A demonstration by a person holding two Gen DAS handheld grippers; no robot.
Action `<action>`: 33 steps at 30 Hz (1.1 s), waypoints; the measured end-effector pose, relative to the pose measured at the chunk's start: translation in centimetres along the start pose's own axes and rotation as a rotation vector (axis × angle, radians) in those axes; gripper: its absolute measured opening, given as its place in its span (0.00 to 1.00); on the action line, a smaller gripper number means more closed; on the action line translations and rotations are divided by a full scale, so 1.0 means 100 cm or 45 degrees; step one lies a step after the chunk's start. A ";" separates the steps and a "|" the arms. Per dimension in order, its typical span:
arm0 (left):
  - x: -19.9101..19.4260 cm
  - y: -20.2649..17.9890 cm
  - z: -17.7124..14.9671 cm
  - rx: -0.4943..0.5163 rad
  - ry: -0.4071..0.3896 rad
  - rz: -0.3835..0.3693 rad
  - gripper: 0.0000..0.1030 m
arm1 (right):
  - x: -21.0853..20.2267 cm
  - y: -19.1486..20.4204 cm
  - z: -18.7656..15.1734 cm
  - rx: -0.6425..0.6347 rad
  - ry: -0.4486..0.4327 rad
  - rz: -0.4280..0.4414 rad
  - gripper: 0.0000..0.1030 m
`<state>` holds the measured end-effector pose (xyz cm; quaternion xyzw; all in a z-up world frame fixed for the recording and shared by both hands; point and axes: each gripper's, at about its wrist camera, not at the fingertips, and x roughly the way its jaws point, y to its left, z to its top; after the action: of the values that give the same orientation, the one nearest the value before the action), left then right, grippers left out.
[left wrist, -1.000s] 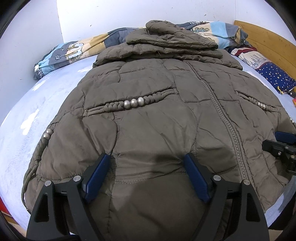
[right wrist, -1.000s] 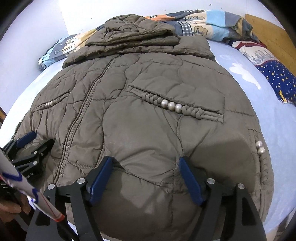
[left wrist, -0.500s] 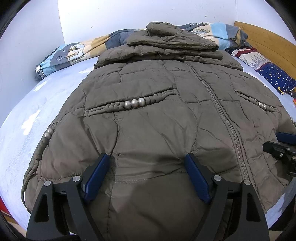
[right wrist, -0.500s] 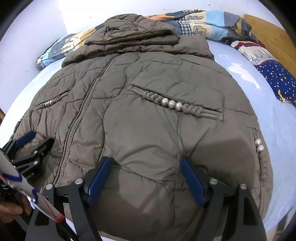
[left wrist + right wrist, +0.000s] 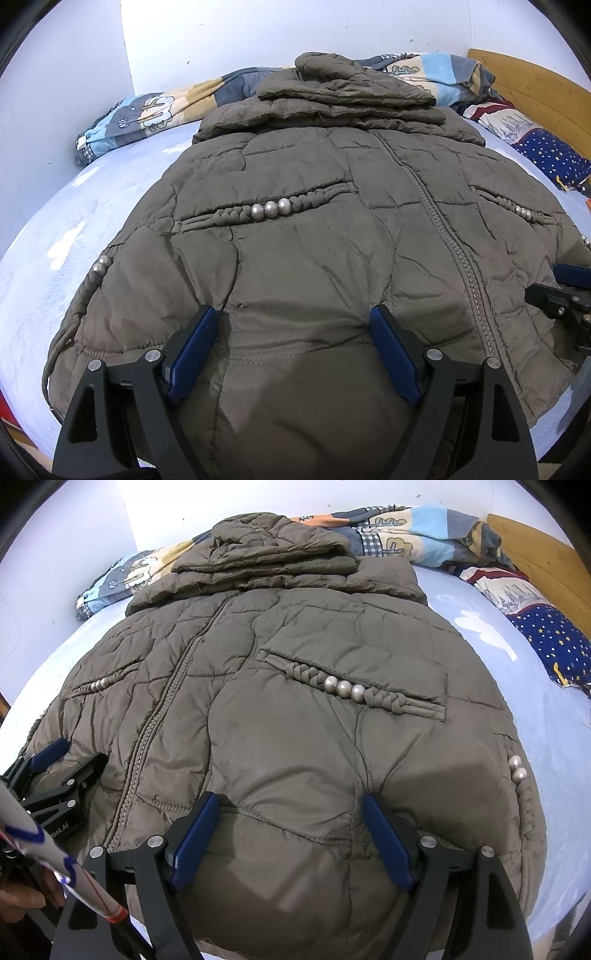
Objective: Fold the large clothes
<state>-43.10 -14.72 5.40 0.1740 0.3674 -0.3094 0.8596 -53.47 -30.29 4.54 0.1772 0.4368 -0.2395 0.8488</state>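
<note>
A pale blue bed sheet [image 5: 92, 221] covers the bed. At its far edge, against the white wall [image 5: 258, 33], lies a bunched cartoon-print blanket [image 5: 147, 114] in blue, tan and white. Right of that blanket sits a navy star-print pillow [image 5: 554, 642], with a wooden headboard [image 5: 535, 85] standing behind the pillow.
</note>
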 end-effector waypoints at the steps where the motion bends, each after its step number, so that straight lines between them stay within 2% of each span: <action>1: 0.000 0.000 0.000 -0.003 0.000 0.001 0.81 | 0.000 0.000 0.000 -0.001 -0.004 0.000 0.82; 6: -0.005 -0.002 -0.003 -0.011 -0.026 0.020 0.81 | -0.006 -0.002 -0.003 -0.009 -0.022 0.014 0.82; 11: -0.016 0.000 0.002 0.011 0.029 0.002 0.81 | -0.029 -0.010 -0.006 0.020 -0.049 0.072 0.82; 14: -0.027 0.002 0.002 0.012 0.048 -0.010 0.81 | -0.046 -0.025 -0.016 0.092 -0.101 0.083 0.82; 18: -0.052 0.017 -0.003 -0.019 -0.001 -0.025 0.81 | -0.066 -0.055 -0.028 0.217 -0.144 0.082 0.82; 22: -0.065 0.053 -0.002 -0.173 -0.012 -0.033 0.81 | -0.091 -0.096 -0.031 0.364 -0.222 0.033 0.83; 26: -0.061 0.091 -0.004 -0.369 0.027 -0.034 0.81 | -0.103 -0.147 -0.045 0.611 -0.248 0.001 0.83; 29: -0.052 0.112 -0.006 -0.498 0.066 -0.028 0.81 | -0.099 -0.183 -0.061 0.818 -0.216 0.051 0.83; 33: -0.048 0.128 -0.008 -0.613 0.067 -0.002 0.81 | -0.090 -0.201 -0.076 0.977 -0.202 0.184 0.83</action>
<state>-37.61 -2.78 9.33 -0.0283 0.4528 -0.2090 0.8663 -74.22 -40.70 5.92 0.4926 0.2350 -0.3380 0.7668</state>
